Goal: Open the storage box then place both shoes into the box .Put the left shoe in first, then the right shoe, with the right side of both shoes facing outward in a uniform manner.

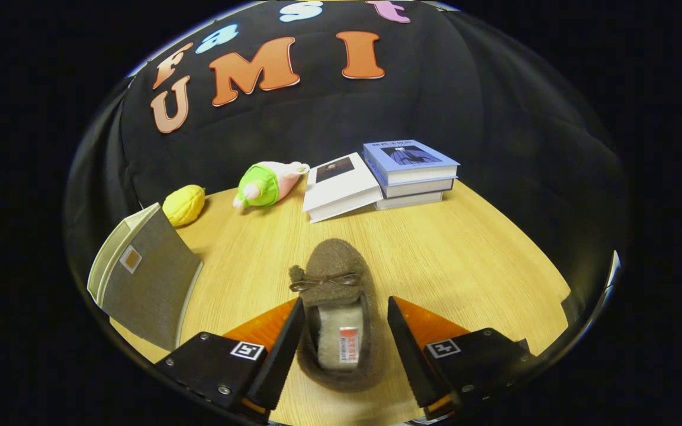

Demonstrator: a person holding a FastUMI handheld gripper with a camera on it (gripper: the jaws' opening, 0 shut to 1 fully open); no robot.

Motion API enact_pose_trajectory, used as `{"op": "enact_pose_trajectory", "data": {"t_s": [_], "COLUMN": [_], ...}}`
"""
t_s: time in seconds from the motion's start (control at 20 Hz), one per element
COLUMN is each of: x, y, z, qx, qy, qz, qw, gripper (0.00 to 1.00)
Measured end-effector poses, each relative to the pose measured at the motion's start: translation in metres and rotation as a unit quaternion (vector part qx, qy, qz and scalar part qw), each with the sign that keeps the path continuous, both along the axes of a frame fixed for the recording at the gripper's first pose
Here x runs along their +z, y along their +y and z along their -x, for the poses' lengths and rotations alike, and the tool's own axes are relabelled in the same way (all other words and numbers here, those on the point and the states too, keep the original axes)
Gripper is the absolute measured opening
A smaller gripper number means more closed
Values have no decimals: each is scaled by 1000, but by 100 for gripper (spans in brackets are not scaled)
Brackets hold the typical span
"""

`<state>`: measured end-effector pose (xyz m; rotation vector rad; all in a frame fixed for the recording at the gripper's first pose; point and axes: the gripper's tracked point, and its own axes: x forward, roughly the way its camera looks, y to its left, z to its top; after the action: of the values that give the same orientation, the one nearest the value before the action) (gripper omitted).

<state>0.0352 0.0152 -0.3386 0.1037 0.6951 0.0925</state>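
On the wooden worktop (pixel 465 254): everything in view lies on this light, grained surface in front of the dark booth wall.
Storage box (pixel 142 275): grey fabric box with a pale rim and a small square tag on its face, at the worktop's near left, well left of the fingers; it looks tilted, and I cannot tell whether it is open or closed.
Books (pixel 412 171): a stack with a blue-covered book on top, at the far side of the worktop, beyond the fingers and slightly right.
White book (pixel 341 186): lies just left of the stack, touching or nearly touching it, with a dark picture on its cover.
Shoe (pixel 335 307): brown fuzzy slipper with a small bow on top and a pale lining with a label inside; it lies flat on the worktop, toe pointing away, heel nearest the camera. Which shoe of the pair it is, I cannot tell.
Hand-held gripper (pixel 345 340): fingers spread wide, one on each side of the shoe's opening; the left finger is at or just beside the shoe's left edge, the right finger stands a little apart from its right edge. Not clamped on it.
Plush toy (pixel 267 183): green and pink, lying on its side at the far left of the worktop.
Yellow fruit (pixel 183 204): bumpy, lemon-like, just left of the plush toy, behind the box.
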Motion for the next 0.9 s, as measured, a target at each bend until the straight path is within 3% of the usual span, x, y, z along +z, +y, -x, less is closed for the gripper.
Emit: {"op": "enact_pose_trajectory", "data": {"t_s": [0.35, 0.6, 0.7, 0.9], "x": [-36, -49, -51, -50], "y": [-7, -6, -1, -9], "z": [-13, -18, -18, -24], "qx": [-2, -11, 5, -3], "qy": [35, 56, 53, 38], "qz": [6, -15, -8, 39], "qw": [999, 998, 999, 998], "gripper": [64, 56, 56, 23]}}
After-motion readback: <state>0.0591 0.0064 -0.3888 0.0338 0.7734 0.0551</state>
